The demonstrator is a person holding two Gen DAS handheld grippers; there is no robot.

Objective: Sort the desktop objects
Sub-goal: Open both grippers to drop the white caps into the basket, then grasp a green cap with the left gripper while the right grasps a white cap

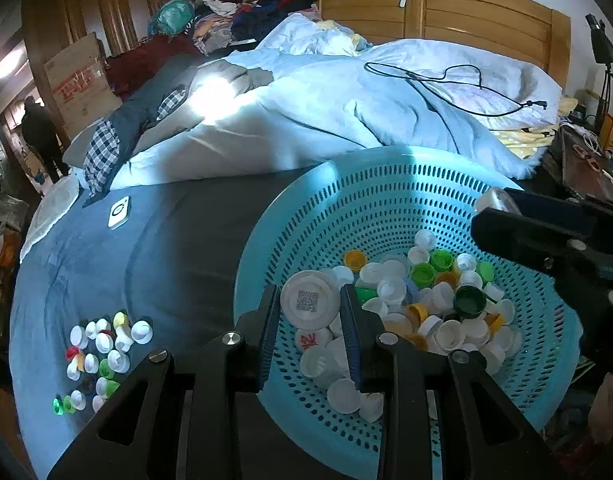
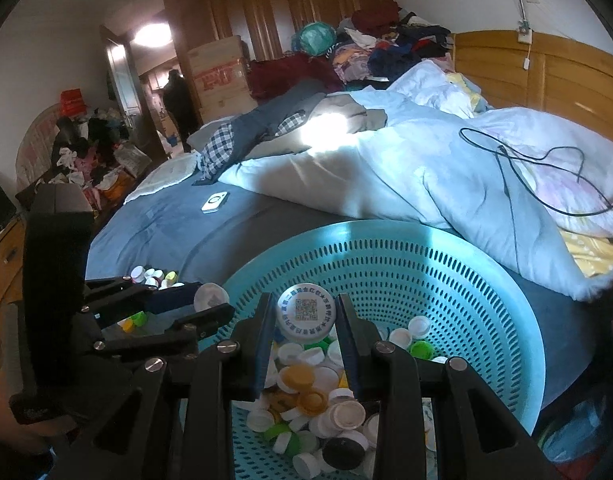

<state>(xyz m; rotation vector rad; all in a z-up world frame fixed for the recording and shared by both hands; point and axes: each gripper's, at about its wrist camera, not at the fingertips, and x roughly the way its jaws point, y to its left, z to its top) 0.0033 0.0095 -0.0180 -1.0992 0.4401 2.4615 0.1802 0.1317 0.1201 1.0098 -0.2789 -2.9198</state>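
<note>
over on the left of the blue bedcover sits a cluster of sorted caps (image 1: 102, 356), well apart from the turquoise basket (image 1: 266, 248) where the unsorted pile of caps (image 1: 426, 304) still lies. the left gripper (image 1: 310, 308) is clenched on a white cap with a qr code (image 1: 309, 300), held on edge between the two pads with its flat printed face turned up toward the camera; being round it has no real long axis, only the disc face, and that points back along the fingers. it hangs just over the basket's near left rim, so the sorted cluster lies off to its left and a little nearer. moving right, the right gripper (image 2: 305, 318) is likewise clamped on a second qr-printed white cap (image 2: 305, 312), face up toward its camera, over the middle of the basket. i'd judge the left hand the nearer one to the sorted cluster, so its cap should go over first, then the right follows across.
</note>
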